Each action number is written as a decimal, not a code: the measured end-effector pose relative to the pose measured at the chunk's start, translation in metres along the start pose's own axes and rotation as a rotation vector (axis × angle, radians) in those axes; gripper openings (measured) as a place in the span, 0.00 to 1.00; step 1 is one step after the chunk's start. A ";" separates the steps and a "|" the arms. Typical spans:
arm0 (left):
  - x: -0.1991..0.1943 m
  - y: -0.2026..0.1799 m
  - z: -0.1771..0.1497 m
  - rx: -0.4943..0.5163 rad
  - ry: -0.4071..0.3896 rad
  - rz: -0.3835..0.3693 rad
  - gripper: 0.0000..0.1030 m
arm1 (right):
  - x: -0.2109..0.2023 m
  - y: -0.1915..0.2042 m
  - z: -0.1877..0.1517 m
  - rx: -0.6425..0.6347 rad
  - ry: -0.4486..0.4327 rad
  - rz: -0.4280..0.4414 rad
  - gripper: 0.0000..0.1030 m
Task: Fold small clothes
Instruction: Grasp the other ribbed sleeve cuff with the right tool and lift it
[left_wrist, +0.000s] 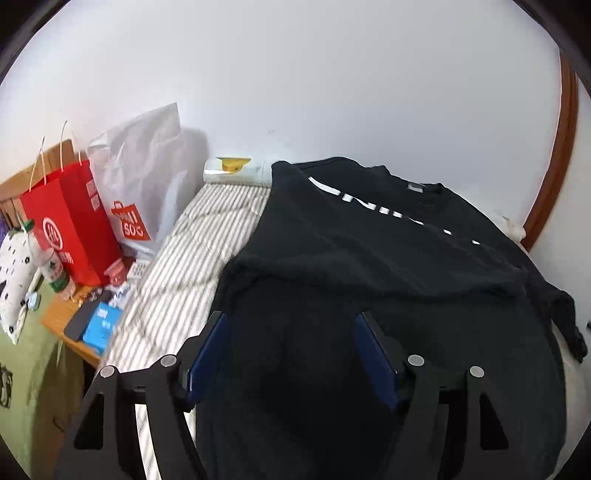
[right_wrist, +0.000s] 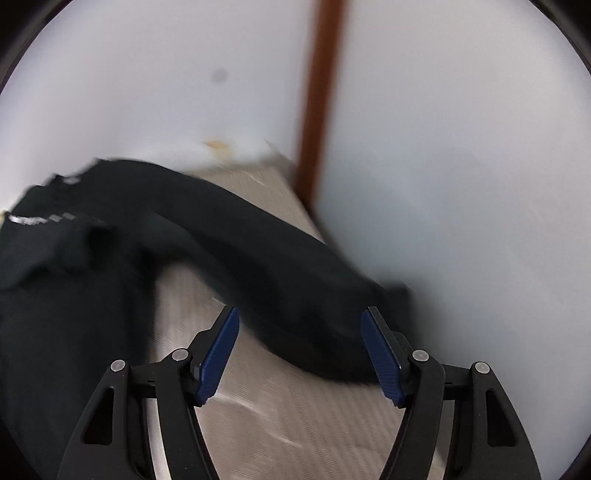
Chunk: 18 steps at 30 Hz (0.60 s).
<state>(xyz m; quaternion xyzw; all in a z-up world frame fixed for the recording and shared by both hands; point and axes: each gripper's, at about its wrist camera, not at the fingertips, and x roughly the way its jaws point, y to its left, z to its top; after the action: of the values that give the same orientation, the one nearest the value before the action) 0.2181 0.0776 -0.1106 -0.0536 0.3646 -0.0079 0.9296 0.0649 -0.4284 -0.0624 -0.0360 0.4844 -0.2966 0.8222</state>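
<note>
A striped mattress (left_wrist: 207, 236) lies against a white wall (left_wrist: 295, 74). At its far left stand a red paper bag (left_wrist: 70, 229) and a white shopping bag (left_wrist: 144, 173). Nearer, a plastic bottle (left_wrist: 48, 258), a dark phone (left_wrist: 83, 319) and a blue packet (left_wrist: 101, 325) sit on a wooden table (left_wrist: 61, 325).

We see the shirt (left_wrist: 369, 266) spread on the bed (left_wrist: 207, 236), filling the centre and right of the left wrist frame. At left, two bags (left_wrist: 74, 229) stand on a side table (left_wrist: 70, 332), behind a bottle (left_wrist: 48, 258) and phone (left_wrist: 83, 321). One sleeve (right_wrist: 280, 280) crosses the right wrist frame's middle.
</note>
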 end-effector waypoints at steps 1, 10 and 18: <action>-0.002 -0.002 -0.001 -0.010 0.007 -0.005 0.67 | 0.004 -0.013 -0.008 0.008 0.009 -0.005 0.61; -0.013 -0.030 -0.011 -0.094 0.032 -0.033 0.67 | 0.041 -0.051 -0.030 0.015 0.007 0.038 0.61; -0.022 -0.045 -0.013 -0.059 0.035 0.010 0.67 | 0.061 -0.044 -0.027 -0.003 0.043 0.029 0.37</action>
<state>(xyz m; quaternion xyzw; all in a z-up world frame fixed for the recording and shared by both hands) 0.1942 0.0324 -0.1005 -0.0792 0.3811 0.0065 0.9211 0.0442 -0.4901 -0.1089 -0.0237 0.5031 -0.2845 0.8157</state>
